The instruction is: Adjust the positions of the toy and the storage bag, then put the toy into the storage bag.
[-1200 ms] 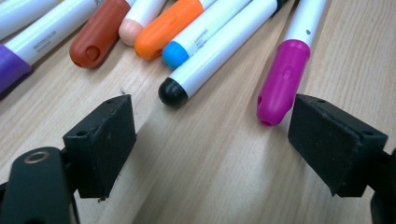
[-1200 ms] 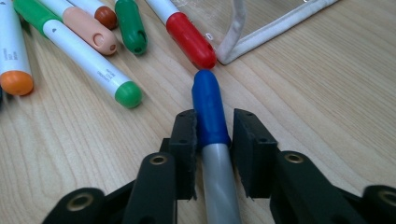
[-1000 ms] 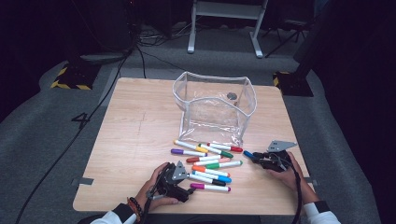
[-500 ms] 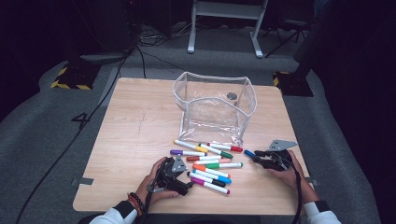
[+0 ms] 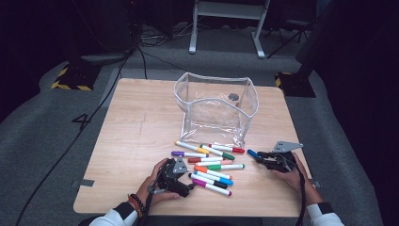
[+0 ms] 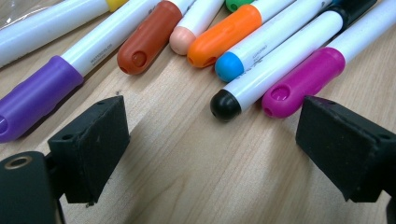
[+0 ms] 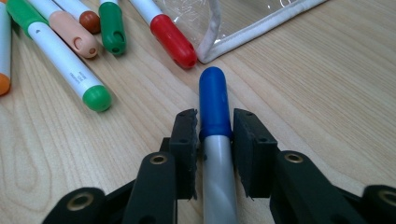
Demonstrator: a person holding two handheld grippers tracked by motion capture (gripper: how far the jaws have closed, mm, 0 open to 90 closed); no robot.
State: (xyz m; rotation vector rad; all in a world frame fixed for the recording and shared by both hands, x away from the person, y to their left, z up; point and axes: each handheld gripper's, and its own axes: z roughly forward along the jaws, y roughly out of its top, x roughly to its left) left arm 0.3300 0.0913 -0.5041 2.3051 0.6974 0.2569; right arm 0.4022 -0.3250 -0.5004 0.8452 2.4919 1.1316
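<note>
Several capped markers (image 5: 209, 162) lie in a loose heap on the wooden table (image 5: 136, 136), in front of a clear plastic pouch (image 5: 216, 110) with white trim. My left gripper (image 5: 184, 184) rests at the heap's left end, open; its wide-apart jaws frame bare wood just short of the black-capped marker (image 6: 261, 84) and the magenta-capped marker (image 6: 303, 79). To the right of the heap, my right gripper (image 5: 259, 156) is shut on a blue-capped marker (image 7: 214, 105), whose cap points toward the pouch's corner (image 7: 210, 51).
Purple (image 6: 42, 88), brown (image 6: 149, 35) and orange (image 6: 224, 32) caps lie ahead of the left jaws. Red (image 7: 173, 35) and green (image 7: 95, 95) caps lie near the right gripper. Cables and a stand base sit on the floor beyond the table.
My left gripper has slid a little forward toward the markers' near ends. The right gripper with the blue marker has stayed put.
</note>
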